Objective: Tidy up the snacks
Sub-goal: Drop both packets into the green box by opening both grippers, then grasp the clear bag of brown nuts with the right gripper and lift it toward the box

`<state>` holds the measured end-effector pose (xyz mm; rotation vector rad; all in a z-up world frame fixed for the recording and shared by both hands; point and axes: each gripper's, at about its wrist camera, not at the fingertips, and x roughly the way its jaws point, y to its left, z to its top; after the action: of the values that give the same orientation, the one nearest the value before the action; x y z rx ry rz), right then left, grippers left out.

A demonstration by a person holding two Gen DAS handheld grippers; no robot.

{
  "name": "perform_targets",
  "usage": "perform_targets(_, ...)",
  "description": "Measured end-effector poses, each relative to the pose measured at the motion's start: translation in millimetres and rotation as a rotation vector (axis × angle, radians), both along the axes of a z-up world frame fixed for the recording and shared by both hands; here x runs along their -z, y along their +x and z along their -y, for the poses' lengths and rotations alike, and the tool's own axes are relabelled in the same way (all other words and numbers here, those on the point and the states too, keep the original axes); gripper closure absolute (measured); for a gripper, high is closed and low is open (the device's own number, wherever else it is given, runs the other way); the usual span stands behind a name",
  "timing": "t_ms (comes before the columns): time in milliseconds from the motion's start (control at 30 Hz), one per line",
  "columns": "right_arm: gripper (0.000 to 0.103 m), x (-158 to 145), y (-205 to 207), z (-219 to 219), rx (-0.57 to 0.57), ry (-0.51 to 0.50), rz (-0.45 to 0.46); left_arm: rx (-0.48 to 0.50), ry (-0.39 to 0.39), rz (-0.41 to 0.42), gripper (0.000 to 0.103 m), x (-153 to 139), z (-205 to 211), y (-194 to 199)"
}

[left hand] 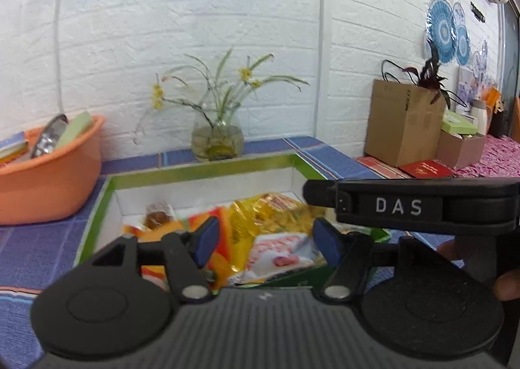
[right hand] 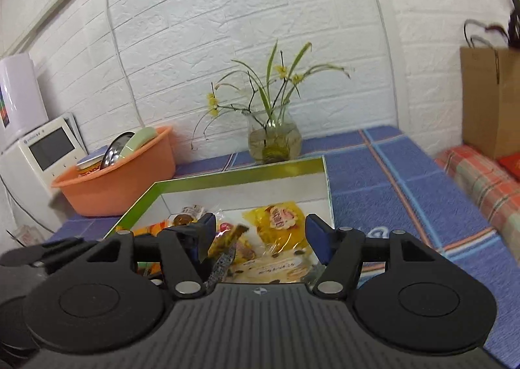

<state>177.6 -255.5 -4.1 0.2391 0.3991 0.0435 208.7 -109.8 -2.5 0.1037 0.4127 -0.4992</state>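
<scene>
- White painted brick backs a bench point(right hand: 390, 180) covered in blue checked cloth, and we look at it along both tools at once.
- Nearest us, our left gripper point(left hand: 266, 244) has its jaws standing moderately apart with nothing pressed between the blue pads; snack packets show through the gap, lying below it.
- Our right gripper point(right hand: 260, 235) has its jaws spread wide, gripping nothing. A dark speckled strip point(right hand: 224, 261) sticks up close to its left pad; we cannot tell whether it touches.
- Seen from the left wrist, the right gripper's black body marked DAS crosses just to the right of our left jaws, so we judge the two tools sit side by side over the same spot, probably because both are serving one container.
- Directly under and just ahead of both jaws lies the green-rimmed box point(right hand: 240, 171), white inside and open on top.
- Its near half holds the snacks point(left hand: 276, 216): yellow and orange foil packets, a pale packet with pink print, and a small brown wrapped piece point(left hand: 157, 214) toward the far left corner. The far half shows bare white floor.
- We judge the sorting partly done, with the packets heaped rather than lined up.
- Further out to the left of the jaws sits an orange basin point(right hand: 130, 180) with a metal lid and green item leaning inside.
- Beyond the box, against the wall, stands a glass vase point(right hand: 274, 138) of yellow-flowered stems.
</scene>
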Motion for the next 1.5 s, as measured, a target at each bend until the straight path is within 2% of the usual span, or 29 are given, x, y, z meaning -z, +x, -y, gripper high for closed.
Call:
perform_targets(33,0.001,-2,-1,-1,0.005,-0.007,0.008,-0.002,-0.006,0.018,0.025,-2,-2,-2)
perform_targets(67,0.001,-4,-1,-1,0.005,-0.012,0.017,-0.007,-0.019,0.038,0.012,-5,-6,-4)
perform_targets(133,0.002,-8,-5,0,0.014,-0.016,0.037,-0.04,-0.041,0.075,0.001,-11,-15,-8)
perform_targets(233,0.002,-13,-16,5,0.018,0.003,0.069,-0.047,-0.033,0.122,0.001,-17,-32,-19)
perform_targets(300,0.002,-13,-26,7,-0.02,0.023,0.082,-0.068,-0.018,0.13,0.001,-17,-46,-26)
perform_targets(400,0.002,-8,-43,3,-0.146,0.034,0.065,-0.074,-0.013,0.097,0.001,-8,-70,-37)
perform_targets(467,0.002,0,-54,-6,-0.22,-0.002,0.048,-0.068,-0.013,0.05,0.001,3,-83,-43)
perform_targets(567,0.002,15,-61,-18,-0.274,-0.033,-0.009,-0.034,-0.018,-0.01,0.001,21,-92,-50)
perform_targets(733,0.002,38,-44,-24,-0.274,0.085,-0.124,0.042,0.04,-0.048,0.001,46,-79,-51)
perform_targets(933,0.002,60,-17,-30,-0.265,0.249,-0.234,0.104,0.069,0.02,0.001,59,-64,-47)
perform_targets(1000,0.001,64,-10,-33,-0.275,0.279,-0.244,0.112,0.084,0.01,0.001,63,-58,-42)
perform_targets(1033,0.001,65,-7,-35,-0.283,0.286,-0.251,0.124,0.085,-0.009,0.003,65,-56,-38)
perform_targets(1100,0.004,64,-5,-40,-0.305,0.272,-0.253,0.171,0.077,-0.067,0.015,68,-51,-32)
perform_targets(1167,0.022,59,-8,-45,-0.331,0.232,-0.238,0.168,0.075,-0.067,0.027,69,-52,-32)
perform_targets(1200,0.046,57,-8,-48,-0.351,0.211,-0.241,0.169,0.071,-0.064,0.033,68,-53,-33)
perform_targets(1333,0.051,46,-17,-58,-0.364,0.093,-0.214,0.165,0.038,-0.106,0.041,65,-60,-32)
perform_targets(1467,0.057,41,-27,-64,-0.379,0.03,-0.195,0.164,0.041,-0.113,0.043,62,-62,-40)
perform_targets(1500,0.06,39,-29,-65,-0.383,0.02,-0.19,0.167,0.04,-0.115,0.047,61,-62,-41)
